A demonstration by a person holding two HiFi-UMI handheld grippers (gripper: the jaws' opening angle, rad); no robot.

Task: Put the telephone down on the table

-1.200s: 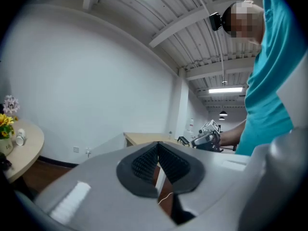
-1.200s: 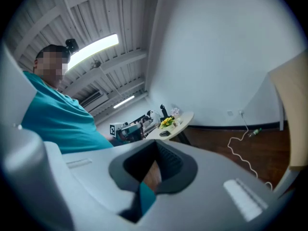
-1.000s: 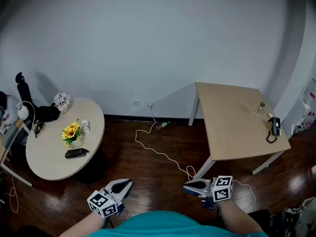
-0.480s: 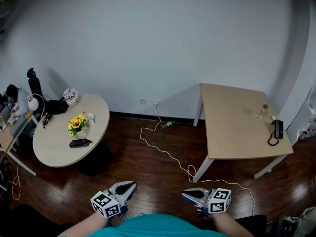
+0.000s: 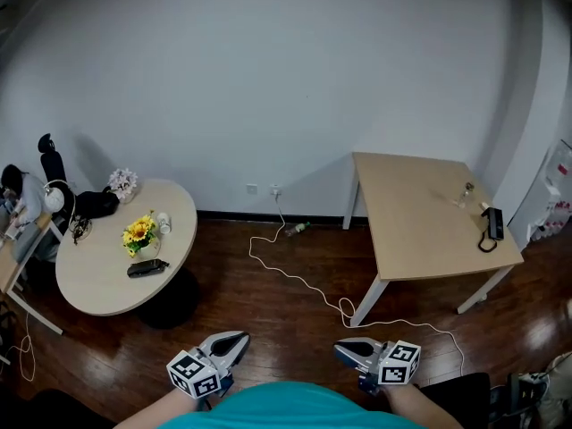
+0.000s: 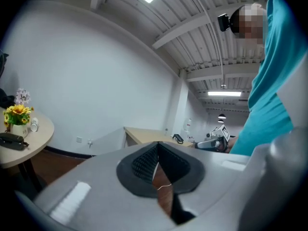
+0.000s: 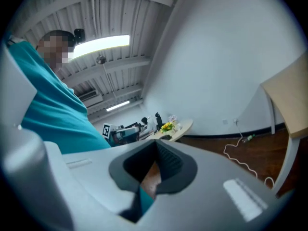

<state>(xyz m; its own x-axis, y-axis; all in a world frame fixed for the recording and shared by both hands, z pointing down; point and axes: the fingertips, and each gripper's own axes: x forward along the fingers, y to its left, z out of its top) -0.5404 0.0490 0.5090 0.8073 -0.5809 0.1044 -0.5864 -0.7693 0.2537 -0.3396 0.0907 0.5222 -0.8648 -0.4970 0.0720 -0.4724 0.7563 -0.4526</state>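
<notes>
A black telephone [image 5: 490,223] with a curled cord lies near the right edge of the square wooden table [image 5: 420,231]; the left gripper view shows it small and far off [image 6: 179,138]. Another black handset-like object [image 5: 147,267] lies on the round table [image 5: 98,284]. Both grippers hang low in front of the person's teal shirt, far from either table. My left gripper [image 5: 234,338] is shut and holds nothing, its pads meeting [image 6: 157,150]. My right gripper [image 5: 344,347] is also shut and holds nothing [image 7: 155,150].
A white cable [image 5: 295,280] runs from a wall socket across the dark wooden floor to the square table's leg. The round table also carries yellow flowers [image 5: 138,232], a white cup and dark bags. A desk edge with clutter stands at far left [image 5: 13,231].
Both grippers have slid a little lower and nearer the shirt in the head view, still shut. The head view has swung slightly, so the tables sit a bit differently.
</notes>
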